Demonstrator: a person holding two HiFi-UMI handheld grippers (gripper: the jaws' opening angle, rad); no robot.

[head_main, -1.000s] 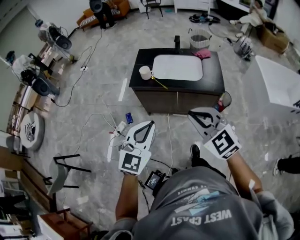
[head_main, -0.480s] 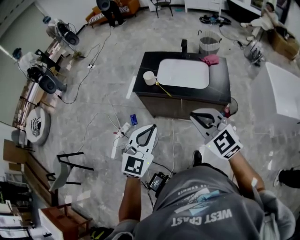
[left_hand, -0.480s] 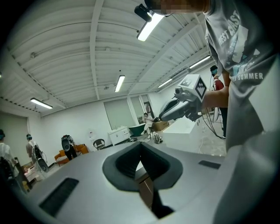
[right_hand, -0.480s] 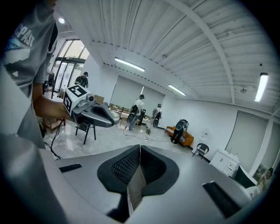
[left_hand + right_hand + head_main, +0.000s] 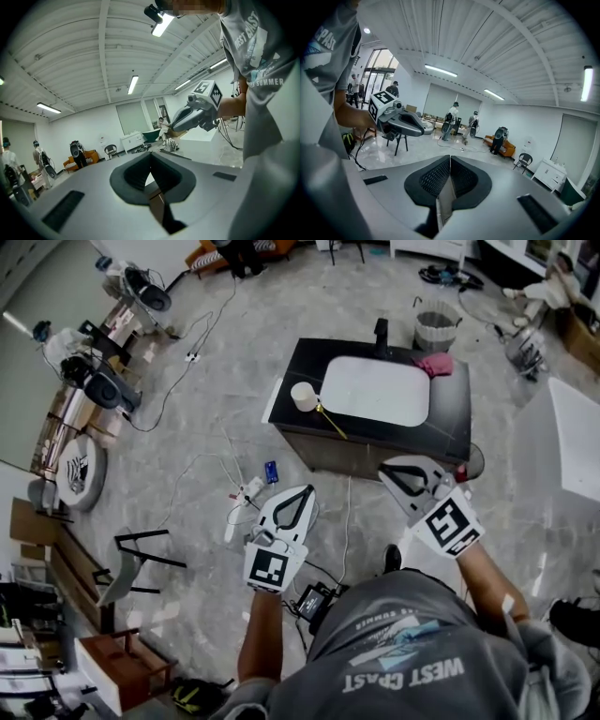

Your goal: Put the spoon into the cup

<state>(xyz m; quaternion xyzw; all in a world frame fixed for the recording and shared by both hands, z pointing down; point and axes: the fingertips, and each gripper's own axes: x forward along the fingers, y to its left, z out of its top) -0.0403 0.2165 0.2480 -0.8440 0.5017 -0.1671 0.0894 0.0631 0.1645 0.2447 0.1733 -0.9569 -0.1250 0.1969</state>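
The cup (image 5: pixel 303 396) stands at the left end of the counter (image 5: pixel 452 418), with the spoon (image 5: pixel 331 421) just beside it and the basin (image 5: pixel 377 390) to their right. The left tool (image 5: pixel 301 491) and the right tool (image 5: pixel 387 469) are before the counter.

One cup (image 5: pixel 303 396), one spoon (image 5: pixel 332 421), one pink cloth (image 5: pixel 434 363), one white basin (image 5: pixel 375 390); two grippers: left gripper (image 5: pixel 305 490), right gripper (image 5: pixel 384 468).

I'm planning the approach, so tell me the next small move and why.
Probably step toward the black counter: the slim gold spoon lies there beside the cream cup, while the left gripper and right gripper hang shut and empty over the floor, well short of it.
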